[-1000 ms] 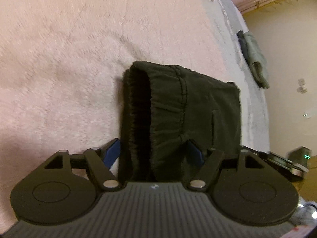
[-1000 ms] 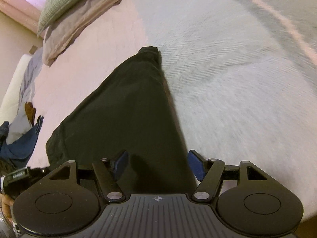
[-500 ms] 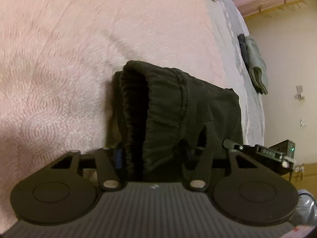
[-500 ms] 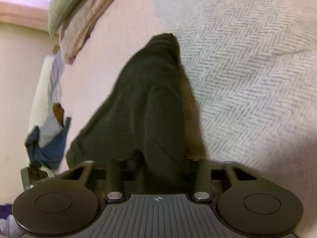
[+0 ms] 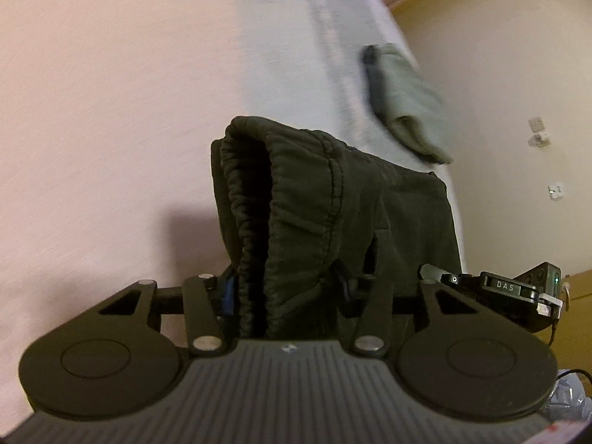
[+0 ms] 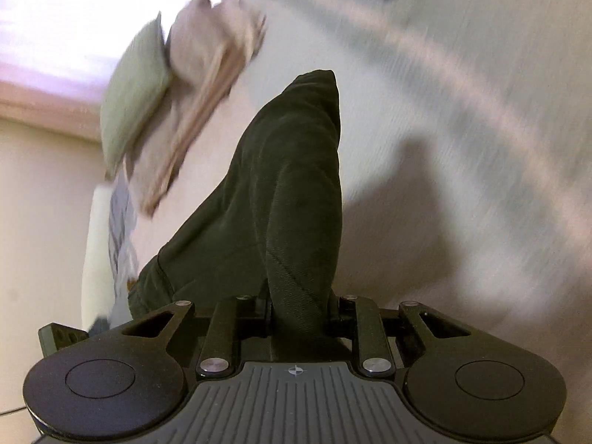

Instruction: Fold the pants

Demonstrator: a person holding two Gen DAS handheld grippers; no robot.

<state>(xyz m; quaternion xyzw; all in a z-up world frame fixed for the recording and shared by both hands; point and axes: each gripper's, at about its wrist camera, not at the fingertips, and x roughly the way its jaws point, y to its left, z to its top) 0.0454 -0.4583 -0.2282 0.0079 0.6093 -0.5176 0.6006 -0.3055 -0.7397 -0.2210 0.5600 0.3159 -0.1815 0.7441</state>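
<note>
Dark olive pants [image 5: 325,199] hang between both grippers above a bed. In the left wrist view my left gripper [image 5: 286,288] is shut on the gathered elastic waistband, which bunches up between its fingers. My right gripper [image 6: 299,314] is shut on the other end of the folded pants [image 6: 281,185], whose cloth rises away from the jaws to a pointed corner. The right gripper's body [image 5: 518,288] shows at the right edge of the left wrist view.
The bed has a pink blanket [image 5: 111,111] and a pale grey cover [image 6: 481,111]. A folded grey-green garment [image 5: 403,103] lies near the bed's edge by the wall. A green pillow [image 6: 133,92] and beige bedding [image 6: 207,74] are heaped at the head.
Both grippers closed on the pants between one second ago and half a second ago. Since then they have lifted the cloth off the bed; both views are tilted and blurred.
</note>
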